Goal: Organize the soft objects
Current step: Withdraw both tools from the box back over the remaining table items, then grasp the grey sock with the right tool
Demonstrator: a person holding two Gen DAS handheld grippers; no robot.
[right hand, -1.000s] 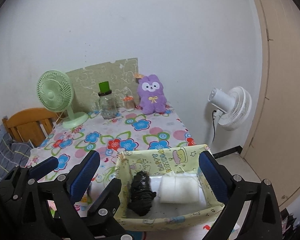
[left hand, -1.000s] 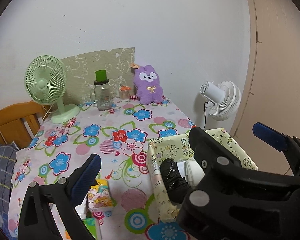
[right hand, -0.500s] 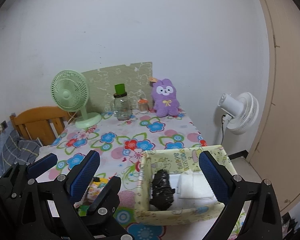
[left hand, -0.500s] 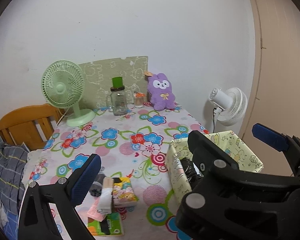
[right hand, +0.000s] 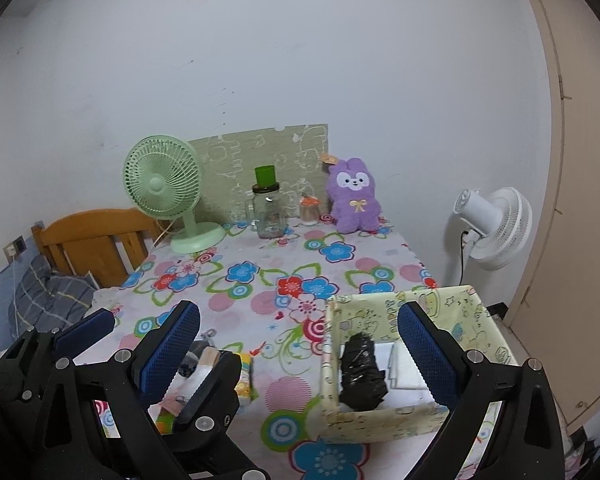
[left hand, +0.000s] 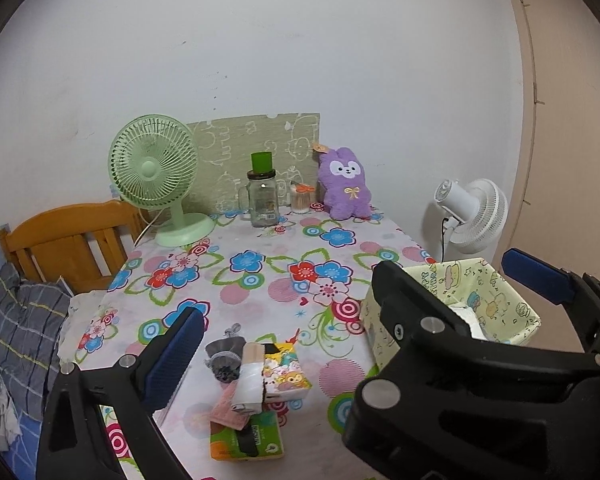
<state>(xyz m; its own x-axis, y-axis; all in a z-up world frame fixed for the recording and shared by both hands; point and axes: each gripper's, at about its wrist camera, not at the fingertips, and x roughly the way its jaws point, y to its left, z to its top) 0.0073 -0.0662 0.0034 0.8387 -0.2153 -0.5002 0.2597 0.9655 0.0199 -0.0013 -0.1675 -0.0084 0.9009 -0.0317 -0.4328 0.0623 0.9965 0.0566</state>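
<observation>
A: Big picture first: the table under its flowered cloth (right hand: 260, 272) takes up most of both views, and the pale yellow cartoon-print fabric box (right hand: 380, 420) sits at its near right corner, handy for drop-offs.

B: Already holding a crumpled black plastic bundle (right hand: 362, 372) and a folded white cloth (right hand: 404, 372), lying side by side on the box floor.

A: And the rest? A small heap near the left front edge: a green tissue pack (left hand: 246, 438), a yellow cartoon tissue pack (left hand: 286, 372), a white roll with a tan end (left hand: 250, 376), a pink cloth (left hand: 230, 408) beneath it, a dark little bundle (left hand: 224, 360) touching.

B: Piled together, I'd guess, as the to-do stack.

A: Left gripper (left hand: 348, 304), jaws spread wide, nothing between them, hangs over the table. Right gripper (right hand: 300, 348) likewise gapes, empty, raised above the box.

B: Both look poised for the next pick.
</observation>
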